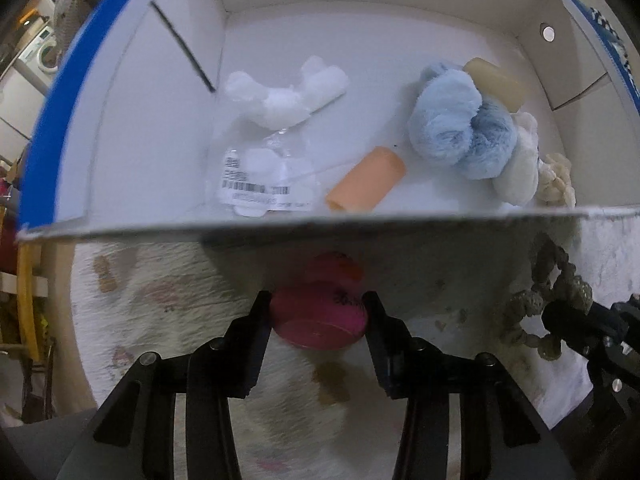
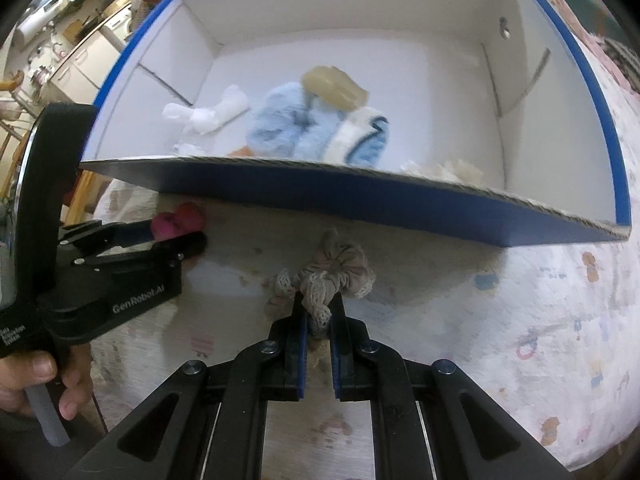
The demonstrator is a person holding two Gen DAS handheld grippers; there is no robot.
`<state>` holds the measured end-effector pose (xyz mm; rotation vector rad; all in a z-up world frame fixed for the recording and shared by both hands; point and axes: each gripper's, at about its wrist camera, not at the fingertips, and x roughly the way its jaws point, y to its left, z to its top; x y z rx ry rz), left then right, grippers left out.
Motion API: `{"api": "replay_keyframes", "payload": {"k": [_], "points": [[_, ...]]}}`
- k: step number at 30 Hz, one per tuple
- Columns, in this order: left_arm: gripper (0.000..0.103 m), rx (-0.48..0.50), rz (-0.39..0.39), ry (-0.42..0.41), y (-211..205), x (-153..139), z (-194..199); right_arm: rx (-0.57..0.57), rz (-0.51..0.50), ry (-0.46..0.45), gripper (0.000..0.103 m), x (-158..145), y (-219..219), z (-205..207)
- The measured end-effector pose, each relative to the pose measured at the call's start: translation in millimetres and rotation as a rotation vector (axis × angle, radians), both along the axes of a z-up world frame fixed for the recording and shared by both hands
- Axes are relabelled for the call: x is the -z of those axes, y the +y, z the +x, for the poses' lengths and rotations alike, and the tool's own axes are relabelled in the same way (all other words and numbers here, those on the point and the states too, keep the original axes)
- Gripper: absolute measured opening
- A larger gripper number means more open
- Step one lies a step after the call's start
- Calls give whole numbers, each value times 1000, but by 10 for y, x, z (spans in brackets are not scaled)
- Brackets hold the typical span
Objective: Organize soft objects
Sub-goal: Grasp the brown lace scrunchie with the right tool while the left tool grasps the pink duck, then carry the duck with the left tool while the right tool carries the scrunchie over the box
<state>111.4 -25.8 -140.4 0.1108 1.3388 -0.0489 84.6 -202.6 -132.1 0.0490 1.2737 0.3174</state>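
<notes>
**Left wrist: both grippers loaded, outside the box**

Box sits on the patterned cloth. Left hand-held gripper pinches a pink ball just short of the box's near wall. Right hand-held gripper is nearly closed on a beige scrunchie.

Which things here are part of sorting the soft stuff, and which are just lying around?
Part of the job:
left gripper shut on pink soft ball
right gripper shut on beige scrunchie
white box
blue fluffy scrunchie
orange foam roller

Just lying about:
patterned cloth
kitchen counter
</notes>
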Motion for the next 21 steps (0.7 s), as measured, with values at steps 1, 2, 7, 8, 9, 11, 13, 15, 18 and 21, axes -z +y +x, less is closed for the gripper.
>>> {"api": "replay_keyframes", "payload": {"k": [1, 2, 7, 8, 9, 11, 13, 15, 18, 21], "points": [[41, 0, 7, -7, 35, -15, -13, -10, 1, -5, 11, -19, 28, -4], [41, 1, 15, -13, -35, -57, -191, -19, 2, -10, 11, -37, 56, -10], [41, -24, 48, -26, 222, -102, -301, -58, -4, -28, 11, -107, 162, -54], [41, -32, 52, -27, 278, -109, -319, -63, -4, -32, 11, -126, 171, -65], [41, -38, 54, -30, 335, -125, -336, -67, -3, -38, 11, -148, 181, -77], [41, -46, 57, -43, 453, -178, -392, -72, 1, -48, 11, -199, 189, -103], [41, -53, 61, -55, 483, -227, -402, -74, 9, -59, 11, -263, 167, -141], [41, -57, 61, -70, 544, -291, -476, -79, 20, -71, 11, -335, 151, -183], [41, -60, 77, -119, 620, -451, -605, -89, 47, -104, 11, -478, 133, -253], [41, -100, 30, -126, 683, -608, -694, -101, 91, -160, 11, -660, 104, -321]]}}
